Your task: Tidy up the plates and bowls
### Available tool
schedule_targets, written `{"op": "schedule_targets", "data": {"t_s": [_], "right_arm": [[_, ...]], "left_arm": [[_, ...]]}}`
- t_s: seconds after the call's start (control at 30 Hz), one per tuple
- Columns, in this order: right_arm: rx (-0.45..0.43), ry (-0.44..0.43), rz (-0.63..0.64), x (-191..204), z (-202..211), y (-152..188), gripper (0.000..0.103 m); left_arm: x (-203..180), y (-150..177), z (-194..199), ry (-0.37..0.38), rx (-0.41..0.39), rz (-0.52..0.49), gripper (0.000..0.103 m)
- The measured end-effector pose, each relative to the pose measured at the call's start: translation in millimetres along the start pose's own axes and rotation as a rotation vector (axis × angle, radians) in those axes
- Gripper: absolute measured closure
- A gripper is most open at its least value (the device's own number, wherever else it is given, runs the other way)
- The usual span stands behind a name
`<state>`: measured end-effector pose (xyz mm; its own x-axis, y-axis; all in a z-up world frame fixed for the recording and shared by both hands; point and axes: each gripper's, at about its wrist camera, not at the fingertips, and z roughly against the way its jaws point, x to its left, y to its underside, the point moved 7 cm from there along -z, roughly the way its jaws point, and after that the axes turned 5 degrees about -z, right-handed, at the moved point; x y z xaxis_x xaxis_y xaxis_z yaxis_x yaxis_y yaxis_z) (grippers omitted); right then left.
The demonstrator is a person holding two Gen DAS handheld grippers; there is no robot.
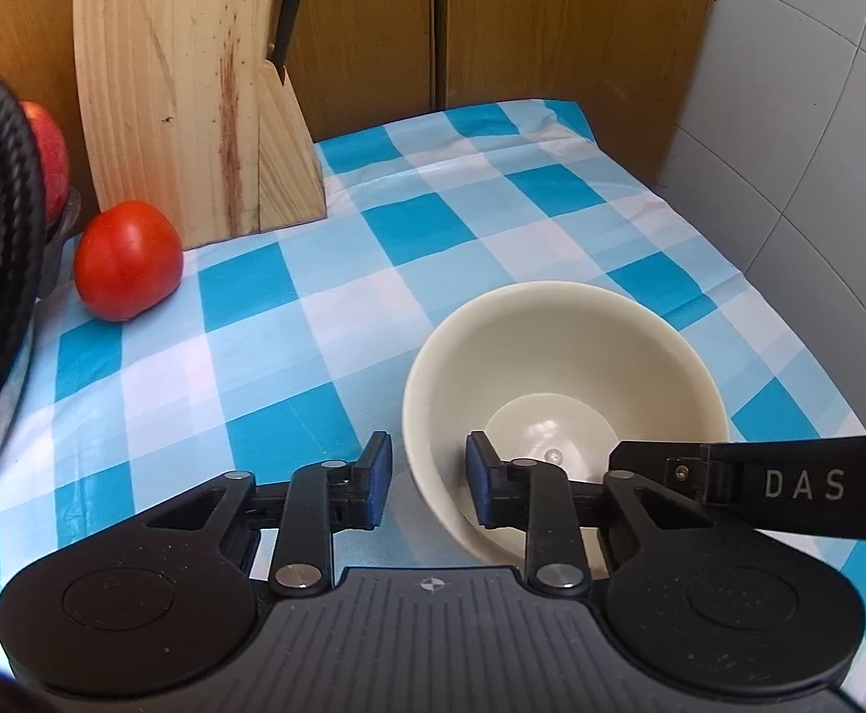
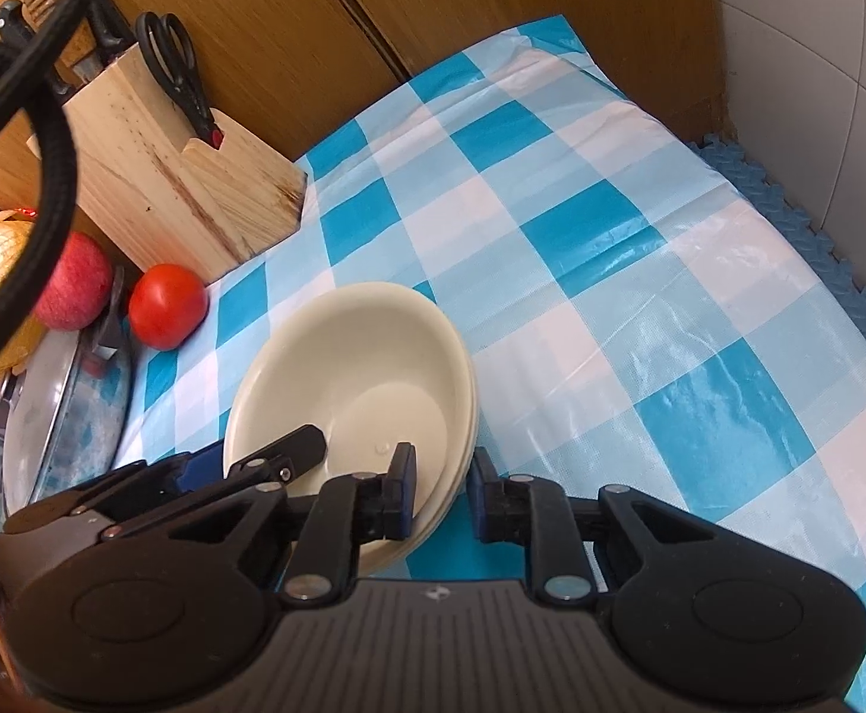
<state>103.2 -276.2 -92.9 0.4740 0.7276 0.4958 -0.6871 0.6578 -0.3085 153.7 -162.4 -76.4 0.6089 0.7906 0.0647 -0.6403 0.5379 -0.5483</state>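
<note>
With both tools low over the checked cloth [image 1: 255, 356] on the counter, your left gripper [image 1: 427, 475] has its fingers apart, straddling the near rim of the cream bowl [image 1: 563, 368]: one blue pad [image 1: 381, 469] sits outside the wall, the other inside, and neither is pressed against it. The bowl stands upright on the cloth, its hollow just ahead of the inner finger.

Your right gripper [image 2: 442, 490] is likewise spread. Its fingers bracket the bowls' [image 2: 356, 368] opposite rim, one pad [image 2: 403, 487] inside and the other outside, with a gap on the outer side. From this side two or three edges show stacked together, so bowls are nested one within another. The tip of your other tool reaches over the far-left edge, beyond your inner finger.

Ahead and to the left of the left fingers, a tomato [image 1: 127, 258] lies on the cloth, just in front of a wooden knife block [image 1: 195, 95]. Scissors [image 2: 177, 71] stand in the block. Further left of the right fingers, an apple [image 2: 73, 282] rests beside a glass pan lid [image 2: 65, 410].
</note>
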Motion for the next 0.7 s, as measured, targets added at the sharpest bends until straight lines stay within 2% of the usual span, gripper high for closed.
{"op": "schedule_targets", "data": {"t_s": [0.1,0.5,0.7], "right_arm": [[0.002,-0.006,-0.006,0,0,0,0.084],[0.014,-0.013,-0.016,0,-4,0,0.083],[0.014,-0.001,0.004,2,-4,3,0.086]], "left_arm": [[-2,0,-1,0.008,-0.002,-0.011,0.074],[-2,1,-1,0.021,-0.014,-0.011,0.074],[-1,0,6,0.013,-0.036,-0.018,0.076]]}}
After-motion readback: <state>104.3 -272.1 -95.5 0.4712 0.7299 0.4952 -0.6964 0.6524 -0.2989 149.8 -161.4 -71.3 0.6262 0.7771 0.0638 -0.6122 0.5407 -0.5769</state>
